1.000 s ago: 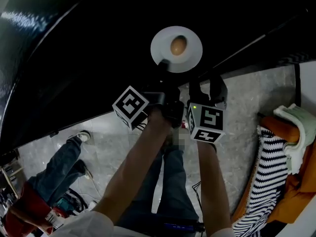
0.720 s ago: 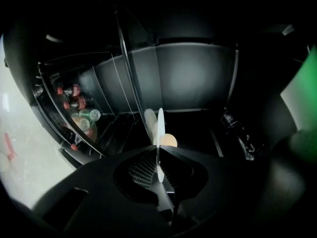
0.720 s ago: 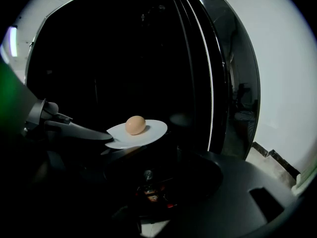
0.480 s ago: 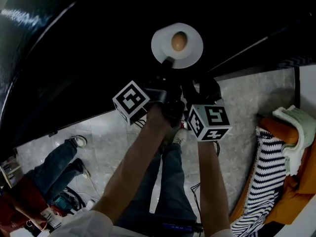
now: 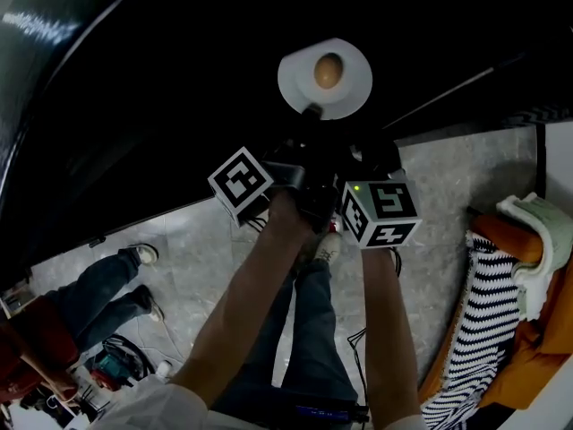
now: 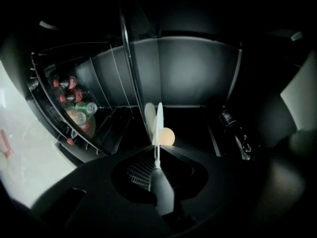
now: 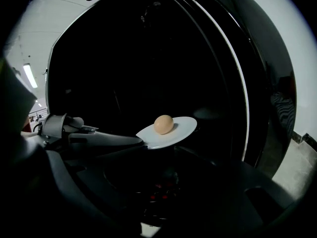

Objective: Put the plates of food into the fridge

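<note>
While the left gripper [image 6: 157, 168] pinches the plate [image 5: 345, 92] by its rim, the plate with its egg [image 5: 328, 70] hangs at top centre before the dark fridge [image 6: 193, 73]; just right of it, the right gripper [image 5: 376, 155] gapes empty.

Head view looks steeply down past two forearms, with pale floor [image 5: 448, 204] low in frame and the dark fridge [image 5: 179, 70] high. Left gripper view rides close behind the left claw [image 6: 157, 155], facing into the fridge – the plate [image 6: 158, 120] shows edge-on. Right gripper view faces the doorway from beside it. All three share the plate.
</note>
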